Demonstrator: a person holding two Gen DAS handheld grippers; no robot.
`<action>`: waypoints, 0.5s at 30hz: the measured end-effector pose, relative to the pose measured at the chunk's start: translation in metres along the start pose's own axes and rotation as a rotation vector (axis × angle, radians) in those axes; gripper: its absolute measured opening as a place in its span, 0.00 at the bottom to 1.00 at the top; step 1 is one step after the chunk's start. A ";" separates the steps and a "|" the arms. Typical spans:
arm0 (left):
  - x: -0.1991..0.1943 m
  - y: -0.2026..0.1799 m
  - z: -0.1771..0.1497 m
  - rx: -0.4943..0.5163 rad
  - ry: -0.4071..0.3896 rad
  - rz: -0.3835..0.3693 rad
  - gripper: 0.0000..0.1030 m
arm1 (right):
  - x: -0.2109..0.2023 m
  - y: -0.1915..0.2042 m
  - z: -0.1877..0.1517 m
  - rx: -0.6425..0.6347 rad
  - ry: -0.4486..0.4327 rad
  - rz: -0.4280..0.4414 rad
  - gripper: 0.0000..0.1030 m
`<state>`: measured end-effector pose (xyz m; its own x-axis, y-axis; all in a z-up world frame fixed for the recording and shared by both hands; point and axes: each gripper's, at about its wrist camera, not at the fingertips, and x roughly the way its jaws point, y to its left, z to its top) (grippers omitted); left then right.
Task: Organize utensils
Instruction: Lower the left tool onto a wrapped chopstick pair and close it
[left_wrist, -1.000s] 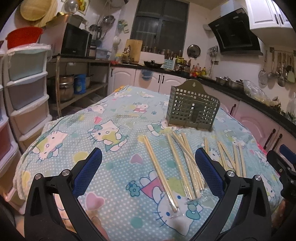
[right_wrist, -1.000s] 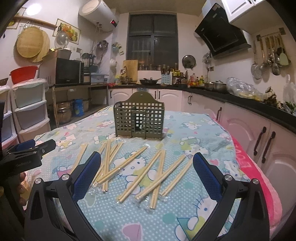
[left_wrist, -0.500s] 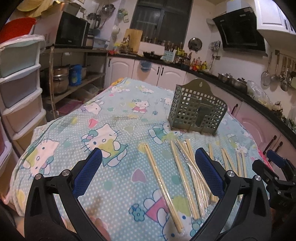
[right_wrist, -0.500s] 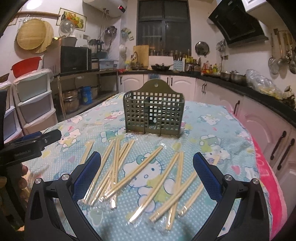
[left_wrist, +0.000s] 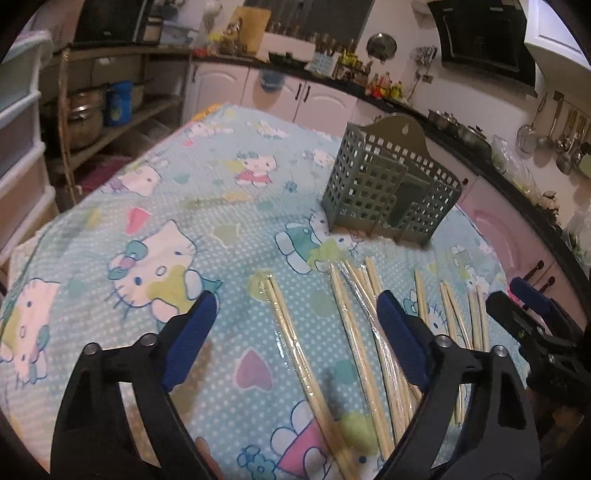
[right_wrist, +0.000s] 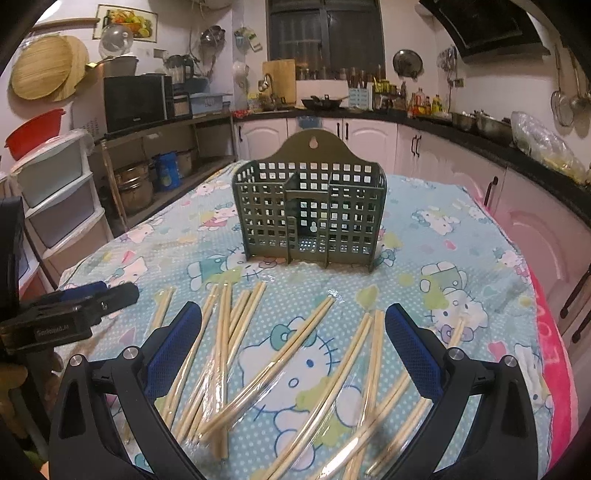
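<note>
Several wrapped pairs of wooden chopsticks (right_wrist: 291, 354) lie scattered on the cartoon-print tablecloth (right_wrist: 443, 236). Behind them stands an empty olive-green slotted utensil holder (right_wrist: 308, 218), also in the left wrist view as the holder (left_wrist: 391, 188). My left gripper (left_wrist: 295, 325) hovers over one chopstick pair (left_wrist: 295, 343); its jaws are closing, and its pads do not touch the pair. My right gripper (right_wrist: 293, 347) stands open above the middle chopsticks, gripping nothing. Each gripper shows at the other view's edge: the right gripper (left_wrist: 532, 314), the left gripper (right_wrist: 77, 306).
White drawer units (right_wrist: 55, 199) and a shelf rack with pots (right_wrist: 147, 177) stand left of the table. A dark counter with white cabinets (right_wrist: 369, 133) runs behind and along the right. The table's pink edge (right_wrist: 550, 332) drops off at the right.
Both grippers have moved forward and dipped toward the chopsticks, so the holder looks nearer. The left jaws have narrowed a little. No chopstick has moved.
</note>
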<state>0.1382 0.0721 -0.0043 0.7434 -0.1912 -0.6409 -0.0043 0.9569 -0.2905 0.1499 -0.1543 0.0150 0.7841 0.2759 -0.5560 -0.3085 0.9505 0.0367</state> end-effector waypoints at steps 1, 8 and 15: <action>0.004 0.000 0.001 -0.009 0.016 -0.007 0.66 | 0.003 -0.001 0.001 0.000 0.009 -0.006 0.94; 0.027 0.001 0.004 -0.043 0.106 -0.022 0.53 | 0.029 -0.007 0.008 0.020 0.077 -0.003 0.91; 0.048 0.003 0.008 -0.064 0.178 -0.032 0.39 | 0.061 -0.015 0.013 0.043 0.177 0.017 0.73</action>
<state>0.1793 0.0676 -0.0304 0.6140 -0.2625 -0.7444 -0.0290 0.9350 -0.3536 0.2096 -0.1501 -0.0091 0.6708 0.2666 -0.6920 -0.2950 0.9521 0.0809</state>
